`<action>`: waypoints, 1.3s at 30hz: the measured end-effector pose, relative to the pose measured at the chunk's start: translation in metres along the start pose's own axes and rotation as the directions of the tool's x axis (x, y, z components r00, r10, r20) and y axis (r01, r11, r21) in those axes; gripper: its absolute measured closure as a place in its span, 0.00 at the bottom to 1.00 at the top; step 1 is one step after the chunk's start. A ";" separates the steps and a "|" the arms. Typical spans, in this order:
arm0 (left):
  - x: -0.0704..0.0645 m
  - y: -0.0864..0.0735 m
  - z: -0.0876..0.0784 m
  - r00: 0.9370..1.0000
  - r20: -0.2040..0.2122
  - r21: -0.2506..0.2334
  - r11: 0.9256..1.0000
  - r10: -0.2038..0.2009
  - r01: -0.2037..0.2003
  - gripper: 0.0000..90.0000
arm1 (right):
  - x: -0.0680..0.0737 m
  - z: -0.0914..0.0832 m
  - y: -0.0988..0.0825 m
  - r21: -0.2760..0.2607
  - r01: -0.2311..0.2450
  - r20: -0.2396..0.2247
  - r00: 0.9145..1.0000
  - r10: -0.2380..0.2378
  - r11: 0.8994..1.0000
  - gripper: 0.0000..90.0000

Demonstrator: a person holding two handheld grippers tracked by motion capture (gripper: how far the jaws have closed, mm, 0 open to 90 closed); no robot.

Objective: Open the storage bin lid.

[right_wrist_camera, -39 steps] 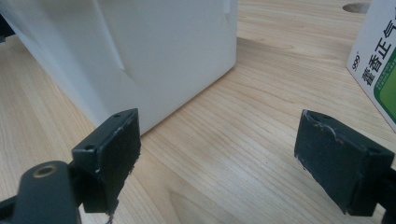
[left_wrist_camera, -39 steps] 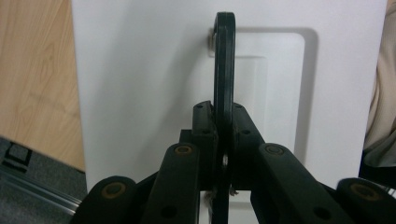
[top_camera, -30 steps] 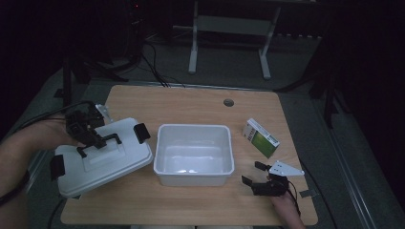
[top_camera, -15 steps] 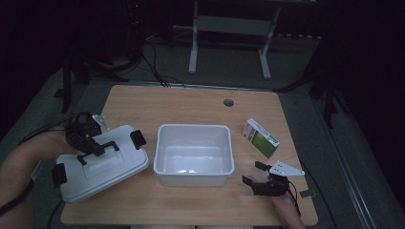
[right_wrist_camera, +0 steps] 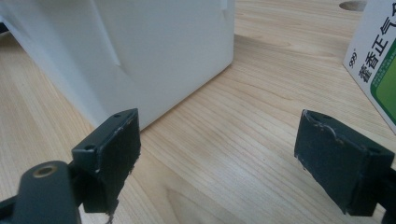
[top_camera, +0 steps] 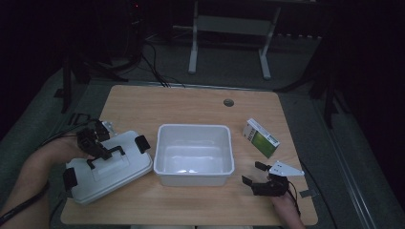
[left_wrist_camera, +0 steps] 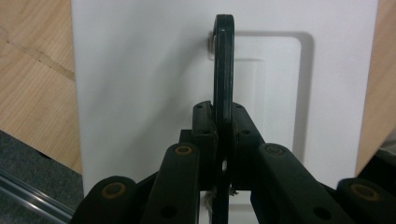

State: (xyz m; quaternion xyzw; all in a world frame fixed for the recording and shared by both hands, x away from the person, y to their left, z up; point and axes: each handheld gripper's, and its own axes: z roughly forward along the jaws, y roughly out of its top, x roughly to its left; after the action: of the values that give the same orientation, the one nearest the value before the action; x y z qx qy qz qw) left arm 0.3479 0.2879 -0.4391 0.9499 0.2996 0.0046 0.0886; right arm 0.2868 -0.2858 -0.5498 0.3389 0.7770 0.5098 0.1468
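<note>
Left gripper (top_camera: 98,149) clenched on the black handle (left_wrist_camera: 223,70) of a white lid (top_camera: 107,167), right gripper (top_camera: 254,174) released, jaws wide, beside the white tub (top_camera: 195,155), green box (top_camera: 261,137) nearby on the table (top_camera: 191,105)

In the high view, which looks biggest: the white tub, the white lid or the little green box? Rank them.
1 and 2. White tub and white lid: look about alike, too close to rank.
3. Green box: clearly smallest.

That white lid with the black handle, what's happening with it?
A person's left hand-held gripper is shut on the black handle of the white lid, which sits at the left end of the wooden table, beside the open white bin. The right hand-held gripper rests open near the bin's front right corner, with a green and white box lying just beyond it.
</note>
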 end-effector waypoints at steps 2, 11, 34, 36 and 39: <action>0.001 0.001 0.005 1.000 0.004 0.007 1.000 0.004 -0.004 0.93 | 0.000 0.000 0.000 0.001 0.001 -0.001 1.000 -0.001 1.000 0.16; 0.005 0.010 0.020 1.000 0.006 0.028 1.000 0.006 -0.006 0.93 | 0.000 0.000 0.000 0.001 0.005 -0.001 1.000 -0.005 1.000 0.16; 0.005 0.020 0.043 0.999 0.045 0.061 0.998 0.004 -0.006 0.93 | 0.000 -0.001 0.001 0.001 0.009 -0.001 1.000 -0.009 1.000 0.16; 0.005 0.019 0.044 0.999 0.047 0.056 0.998 0.002 -0.004 0.93 | 0.000 -0.001 0.001 0.000 0.010 -0.001 1.000 -0.010 1.000 0.16; 0.006 0.018 0.044 0.998 0.064 0.052 0.999 -0.012 0.009 0.92 | 0.000 -0.001 0.001 0.001 0.009 -0.001 1.000 -0.009 1.000 0.16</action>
State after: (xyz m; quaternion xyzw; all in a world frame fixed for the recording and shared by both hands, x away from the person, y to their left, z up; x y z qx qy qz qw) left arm 0.3658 0.2696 -0.4793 0.9499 0.3018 -0.0340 0.0735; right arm 0.2868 -0.2860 -0.5485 0.3352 0.7789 0.5089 0.1487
